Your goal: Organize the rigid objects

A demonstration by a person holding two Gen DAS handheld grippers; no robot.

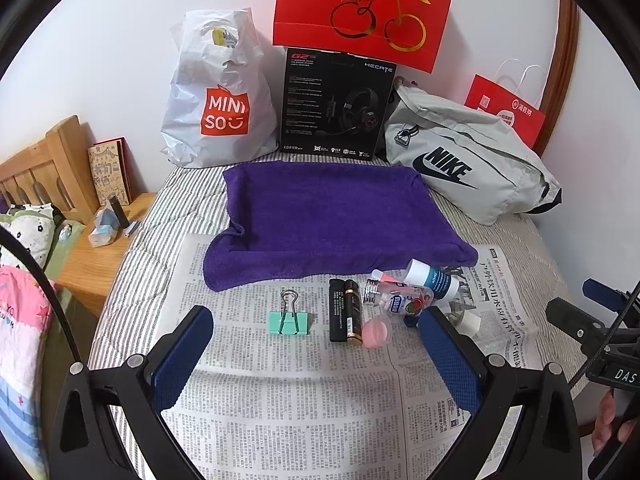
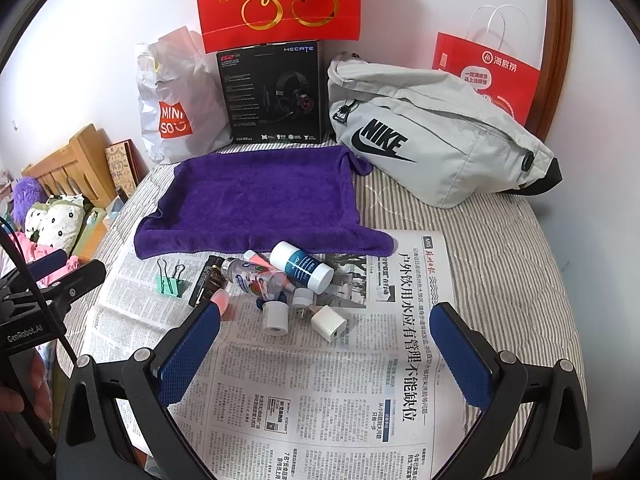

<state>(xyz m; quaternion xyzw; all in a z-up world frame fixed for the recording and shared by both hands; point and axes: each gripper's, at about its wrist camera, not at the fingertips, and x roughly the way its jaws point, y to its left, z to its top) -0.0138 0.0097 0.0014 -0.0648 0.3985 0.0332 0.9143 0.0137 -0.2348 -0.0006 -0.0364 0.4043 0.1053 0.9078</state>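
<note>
Clip (image 1: 289,322), light, stiff and slippery at its wire loops, lies on newspaper (image 1: 288,400) just ahead between the pads of the left claw (image 1: 316,344), spread wide and empty; best pinched across its green body; right claw (image 2: 326,346) likewise gapes, unladen.

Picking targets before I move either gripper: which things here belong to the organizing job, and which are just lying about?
Job items, on the newspaper:
green binder clip
black lighter
candy bottle
white-capped blue bottle
white charger cube
purple towel, probably the sorting spot

Lying about:
Miniso bag
headset box
Nike bag
red gift bag
</note>
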